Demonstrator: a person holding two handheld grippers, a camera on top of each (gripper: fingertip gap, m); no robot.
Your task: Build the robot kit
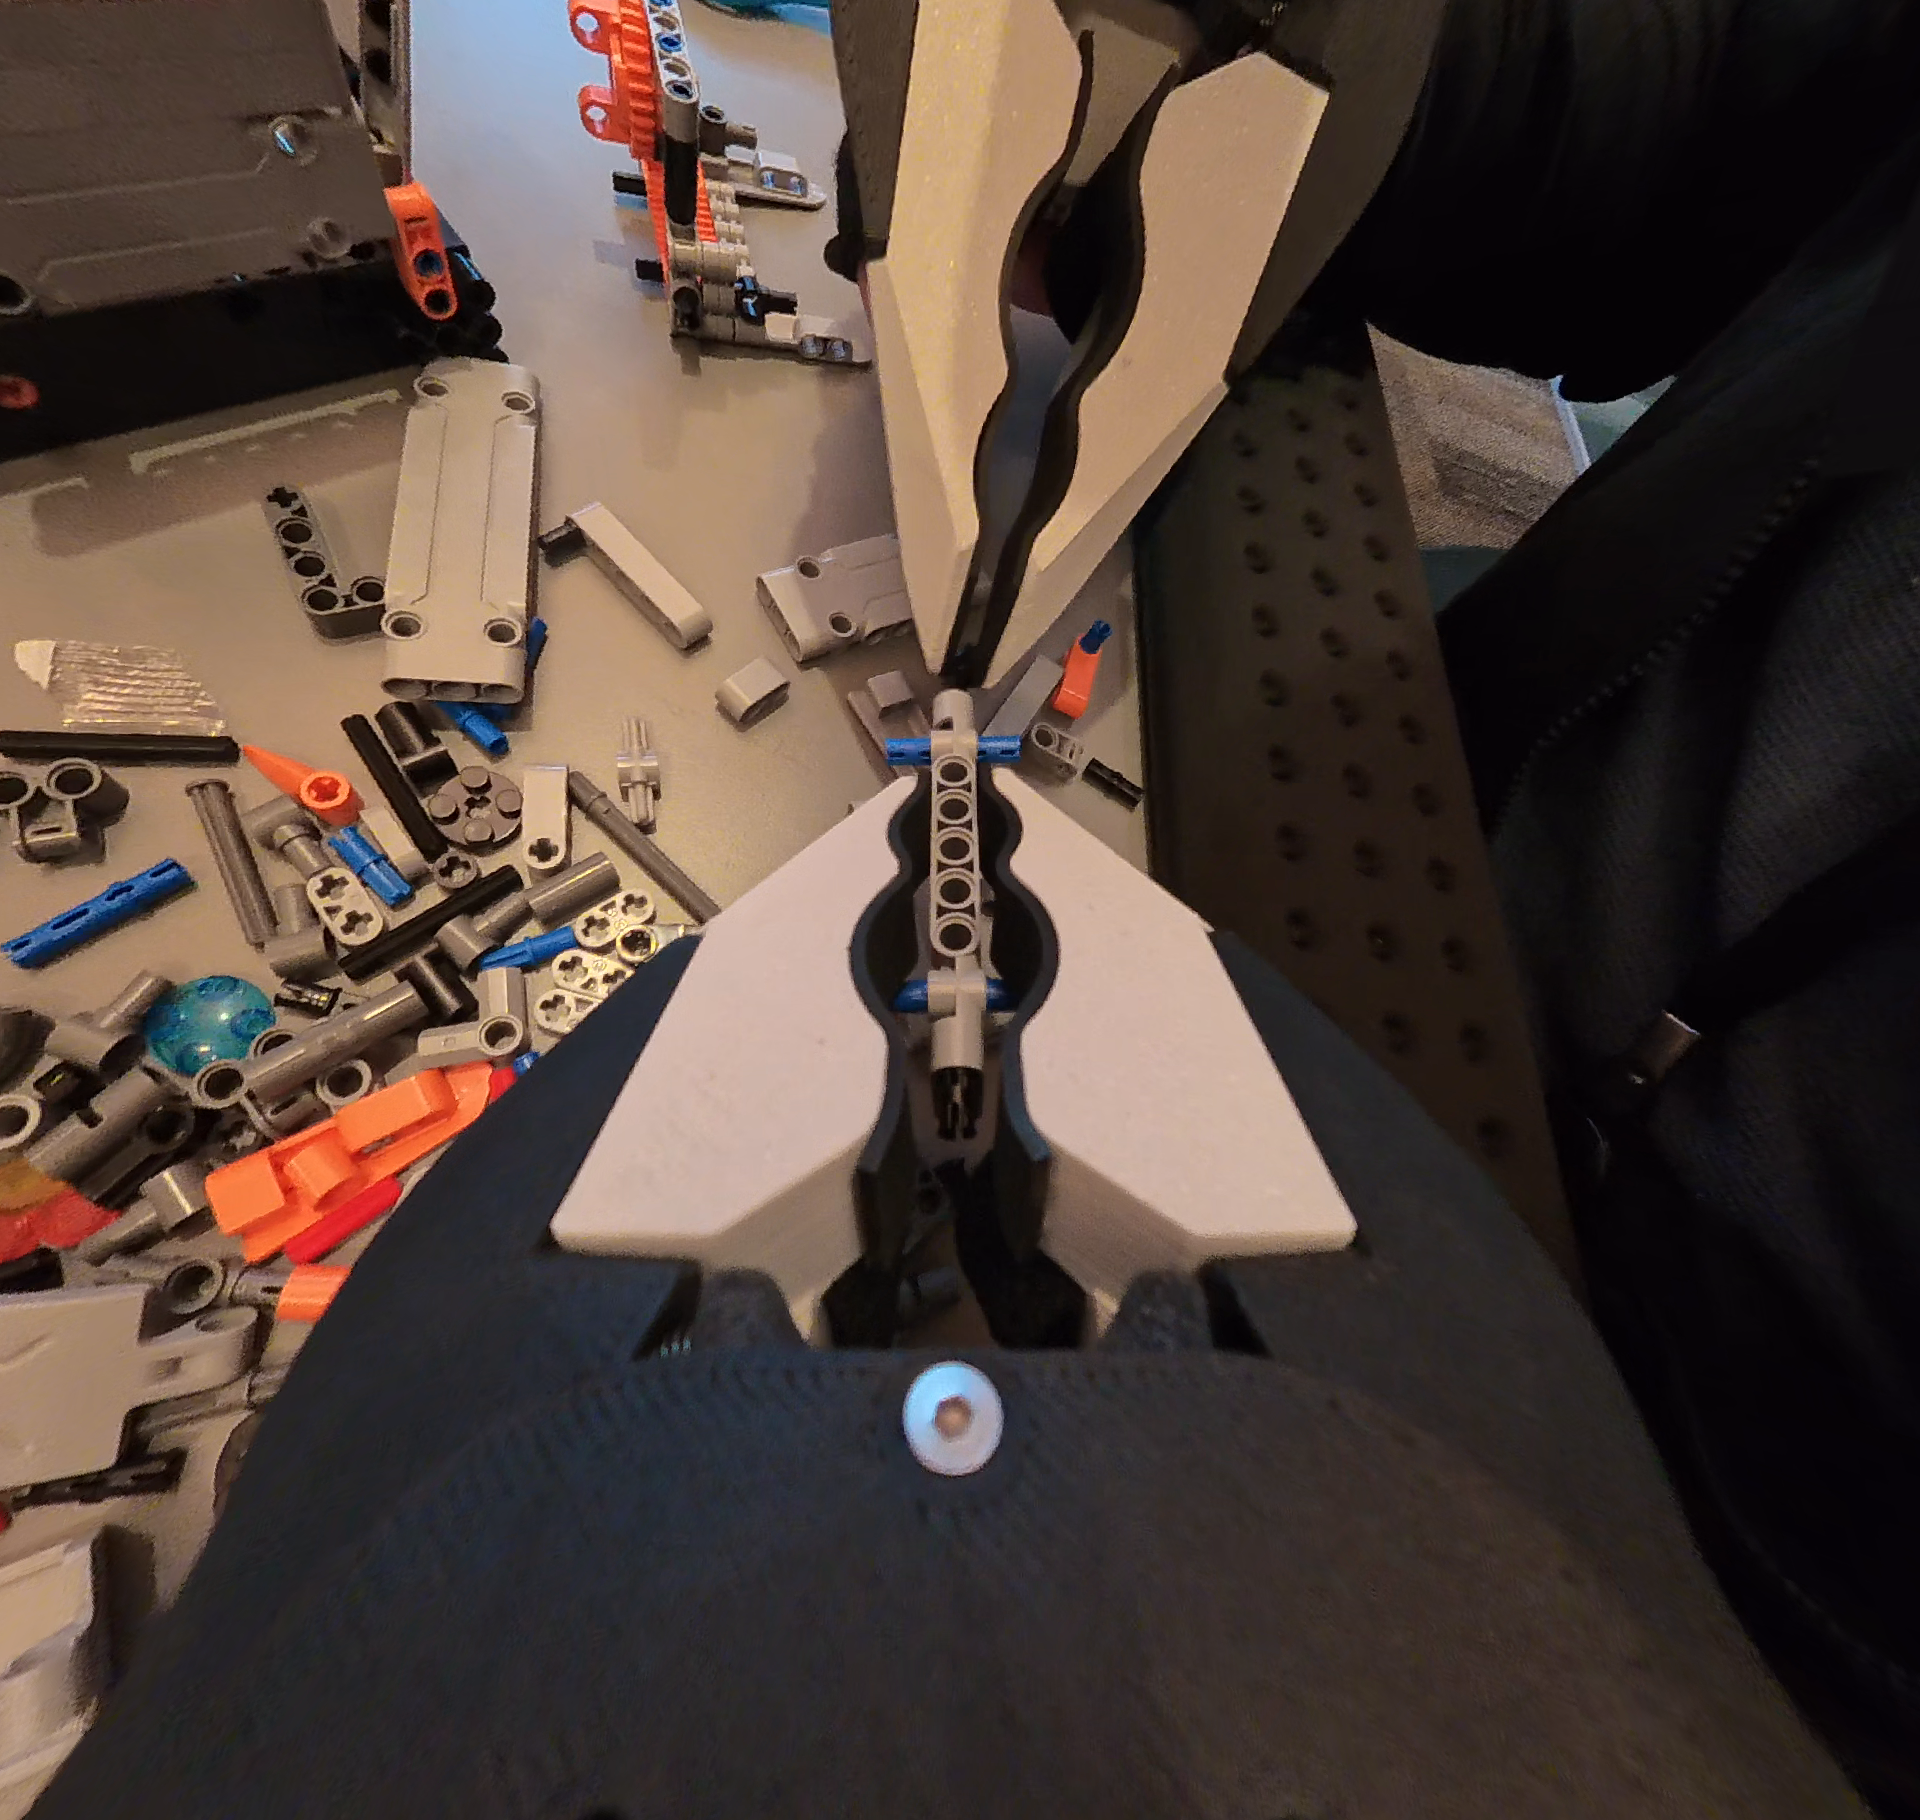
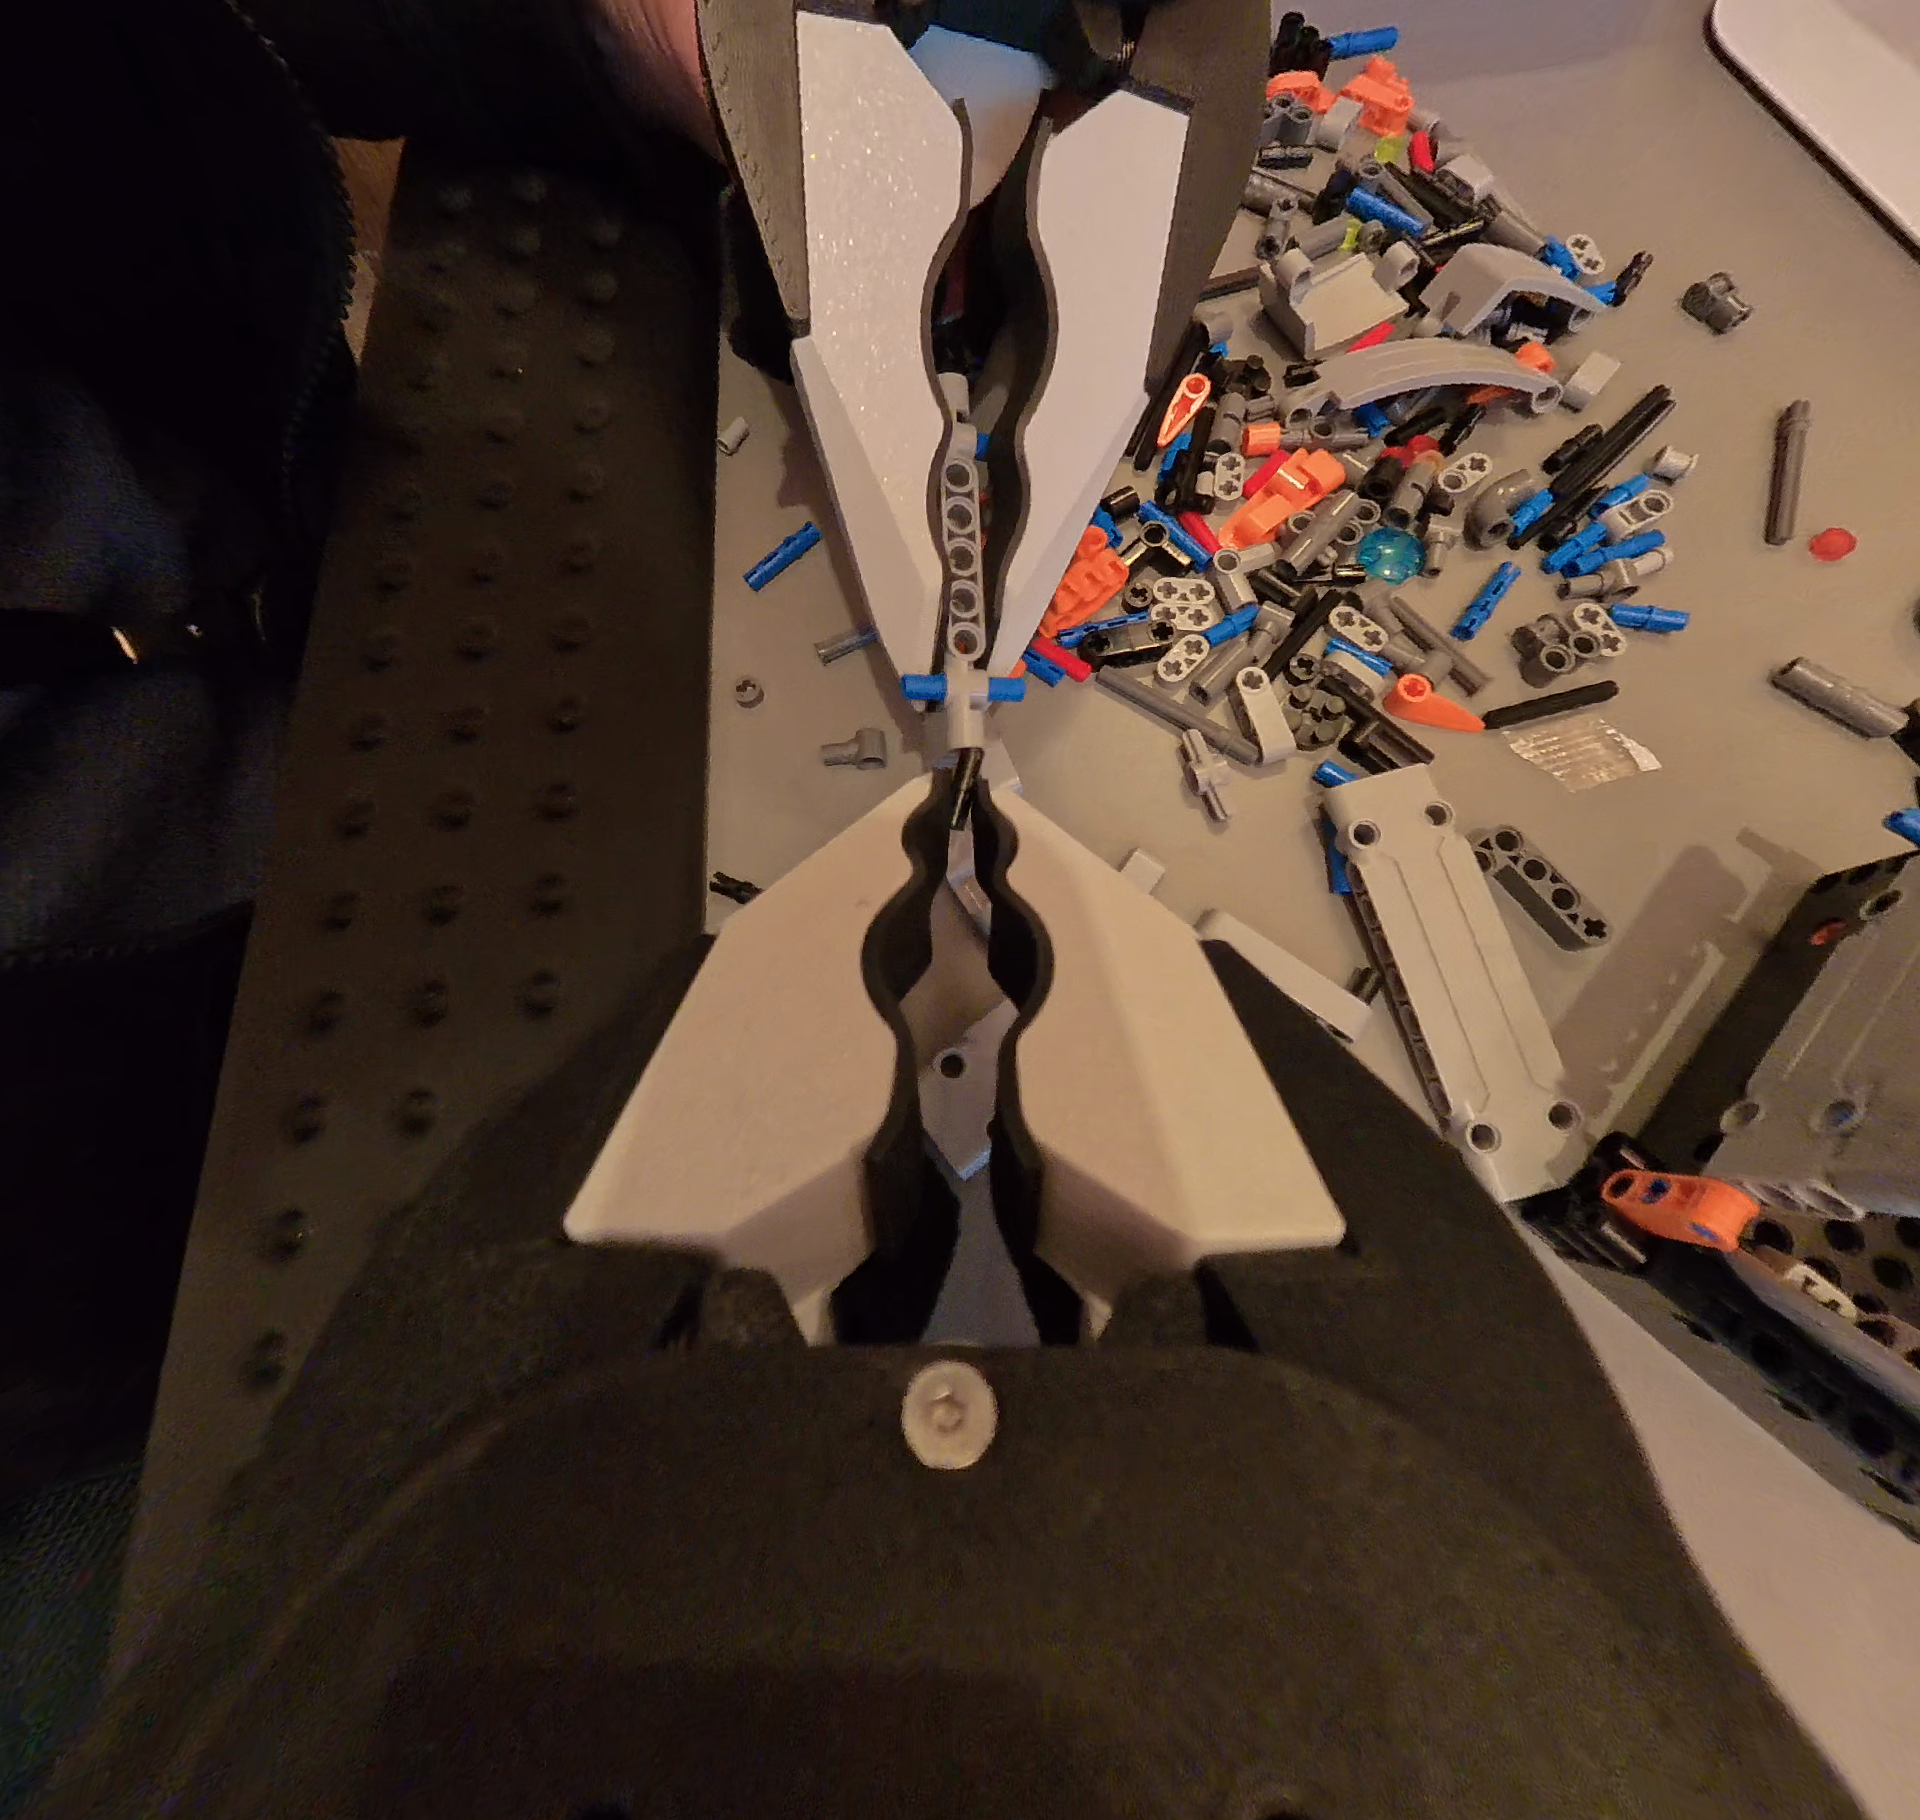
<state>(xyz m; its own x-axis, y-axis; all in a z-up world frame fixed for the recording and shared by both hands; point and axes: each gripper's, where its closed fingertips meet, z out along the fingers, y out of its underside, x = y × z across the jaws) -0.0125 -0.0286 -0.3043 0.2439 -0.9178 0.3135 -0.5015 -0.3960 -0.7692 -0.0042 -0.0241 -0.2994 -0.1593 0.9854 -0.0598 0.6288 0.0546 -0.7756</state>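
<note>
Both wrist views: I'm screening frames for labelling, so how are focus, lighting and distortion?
Left wrist view: the grey beam in the left gripper is sharp; loose parts at the lower left edge smear; cool light on the table. Right wrist view: warmer, dim at the left; the right gripper is sharp; fisheye bending.

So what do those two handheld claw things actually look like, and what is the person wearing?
Each gripper, left and right, has a black textured body, one silver screw, and two pale grey wedge-shaped fingers lined with wavy black pads. The person wears a dark zipped jacket.
</note>
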